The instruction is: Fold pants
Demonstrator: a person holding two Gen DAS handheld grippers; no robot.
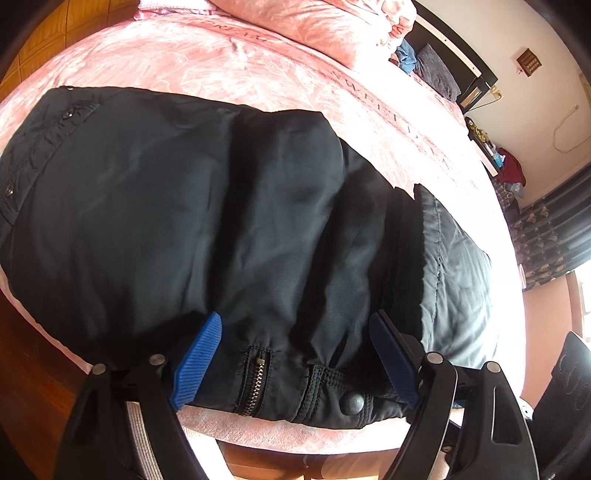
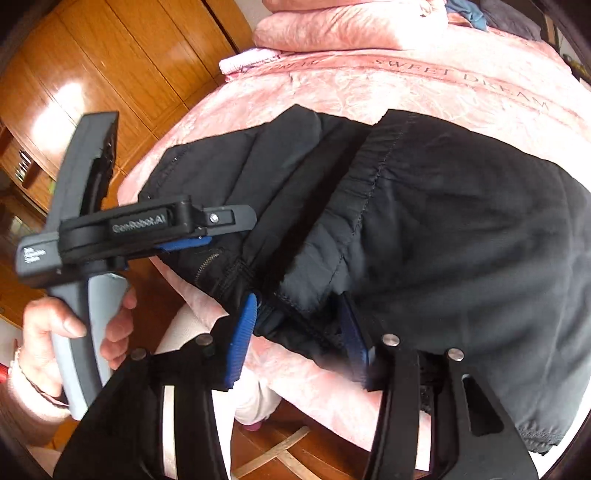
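Black pants (image 1: pixel 229 221) lie folded across a pink bedspread (image 1: pixel 229 62). Their waistband, with a zipper (image 1: pixel 255 380) and a snap button (image 1: pixel 354 402), sits at the near bed edge. My left gripper (image 1: pixel 295 354) is open wide, its blue pads (image 1: pixel 199 354) straddling that waistband without pinching it. In the right wrist view the pants (image 2: pixel 461 229) fill the middle, and a hemmed fold lies over them. My right gripper (image 2: pixel 299 339) is open, with the near edge of the fabric lying loosely between its blue fingers (image 2: pixel 242 339). A hand (image 2: pixel 48 332) holds the left gripper (image 2: pixel 214 236) at the left.
A folded pink quilt (image 2: pixel 351 26) and pillows (image 1: pixel 436 70) lie at the far side of the bed. A wooden wardrobe (image 2: pixel 110 66) stands to the left, and wooden floor (image 2: pixel 295 454) shows below the bed edge. Patterned curtains (image 1: pixel 546 236) hang at the right.
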